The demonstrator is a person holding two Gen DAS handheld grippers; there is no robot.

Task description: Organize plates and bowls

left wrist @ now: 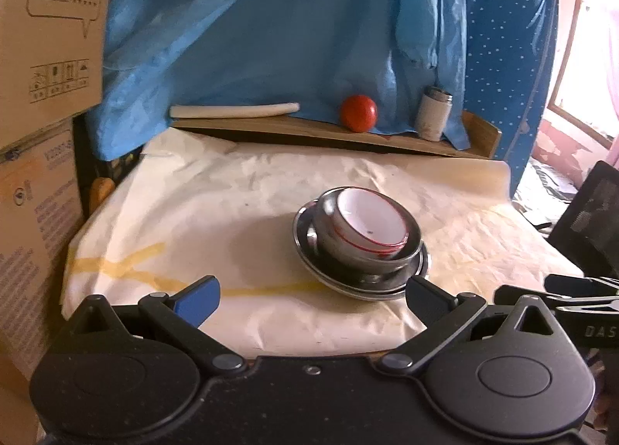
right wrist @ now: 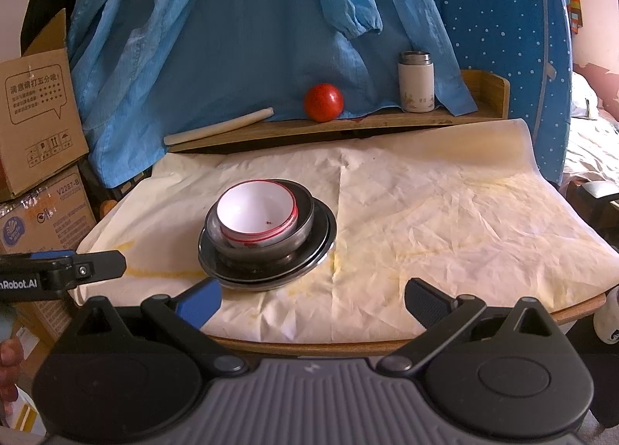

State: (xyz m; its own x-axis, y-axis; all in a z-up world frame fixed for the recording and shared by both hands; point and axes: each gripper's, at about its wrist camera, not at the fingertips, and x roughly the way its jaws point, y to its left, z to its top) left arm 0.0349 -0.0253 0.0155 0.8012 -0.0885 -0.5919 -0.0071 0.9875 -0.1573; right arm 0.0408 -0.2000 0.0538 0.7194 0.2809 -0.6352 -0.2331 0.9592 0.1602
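Note:
A white bowl with a red rim sits tilted inside a steel bowl, which stands on stacked steel plates on the paper-covered table. My left gripper is open and empty, held back at the table's front edge just before the stack. My right gripper is open and empty, at the front edge, right of the stack. The left gripper also shows in the right wrist view, and the right one shows in the left wrist view.
A wooden shelf at the back holds a red tomato, a white flask and a white roll. Blue cloth hangs behind. Cardboard boxes stand at the left. A black chair is at the right.

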